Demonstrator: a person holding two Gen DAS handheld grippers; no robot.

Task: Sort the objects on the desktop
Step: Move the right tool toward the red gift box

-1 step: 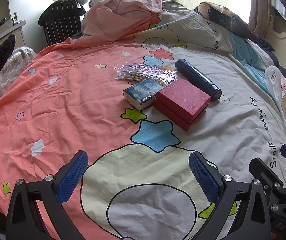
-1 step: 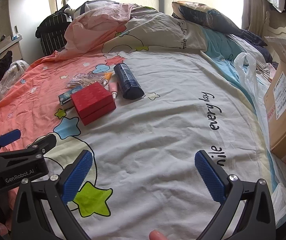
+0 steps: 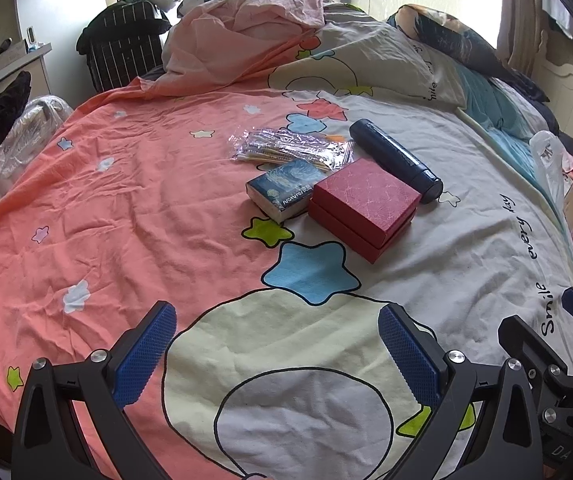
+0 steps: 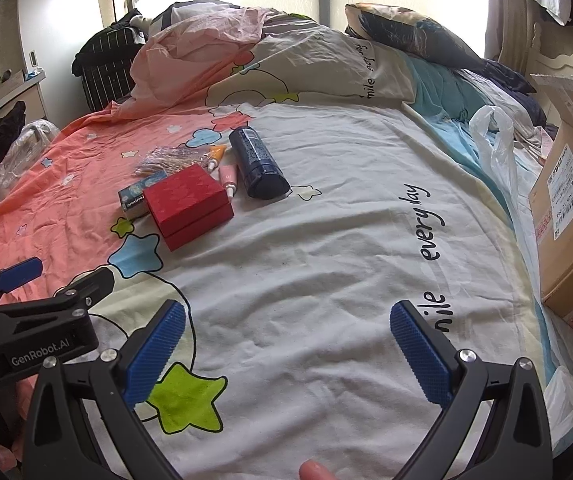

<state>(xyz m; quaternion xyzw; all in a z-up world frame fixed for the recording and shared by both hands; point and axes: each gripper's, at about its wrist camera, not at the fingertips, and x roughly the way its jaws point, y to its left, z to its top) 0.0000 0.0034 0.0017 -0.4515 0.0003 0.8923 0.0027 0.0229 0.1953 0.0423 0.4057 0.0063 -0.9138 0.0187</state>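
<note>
A red box lies on the bedspread, also in the right wrist view. Left of it lies a small blue book. Behind them are a clear packet of sticks and a dark blue cylinder. Two small tubes, orange and pink, lie between box and cylinder. My left gripper is open and empty, well short of the objects. My right gripper is open and empty over white bedspread, to their right.
A cardboard box and a white plastic bag sit at the bed's right edge. Bunched bedding and a dark pillow lie at the far end. A black striped bag stands beyond the bed.
</note>
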